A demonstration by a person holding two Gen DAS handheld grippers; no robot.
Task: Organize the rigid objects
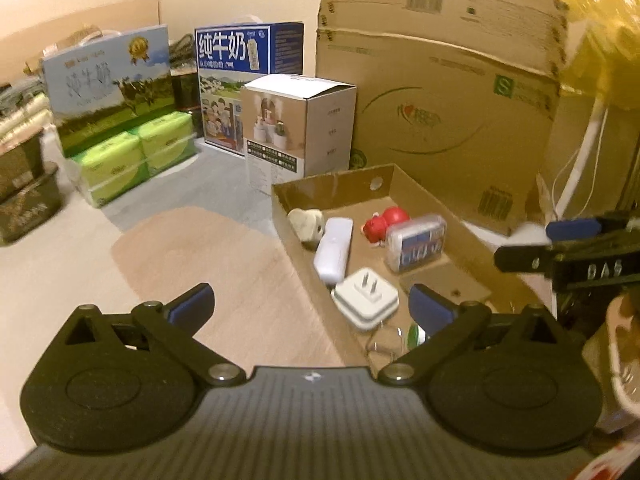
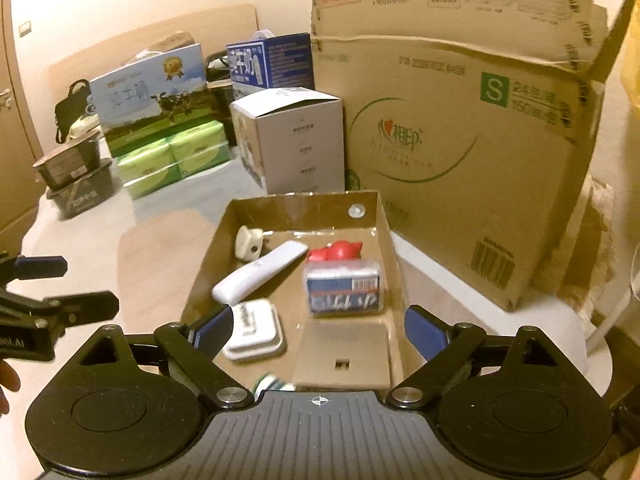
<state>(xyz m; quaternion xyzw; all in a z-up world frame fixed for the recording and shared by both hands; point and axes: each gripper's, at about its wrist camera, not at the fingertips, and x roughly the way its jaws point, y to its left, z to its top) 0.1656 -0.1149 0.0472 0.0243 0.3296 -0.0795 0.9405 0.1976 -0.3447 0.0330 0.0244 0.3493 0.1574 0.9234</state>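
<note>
A shallow cardboard tray [image 1: 332,184] [image 2: 304,208] lies on the pale table. In it are a beige plug [image 1: 304,222] [image 2: 248,244], a long white device [image 1: 334,250] [image 2: 260,276], a red toy [image 1: 384,224] [image 2: 340,252], a clear case with blue contents [image 1: 416,244] [image 2: 344,290], a white charger [image 1: 366,302] [image 2: 254,334] and a flat cardboard piece [image 2: 344,356]. My left gripper [image 1: 312,304] hangs open over the tray's near left edge, holding nothing. My right gripper [image 2: 318,332] hangs open over the tray's near end, also holding nothing.
A big cardboard box [image 1: 440,120] stands right behind the tray, a white product box [image 1: 304,128] to its left. Further left are milk cartons [image 1: 240,80], green tissue packs [image 1: 136,160] and dark tins [image 1: 28,204]. A yellow bag [image 1: 600,40] hangs at the upper right.
</note>
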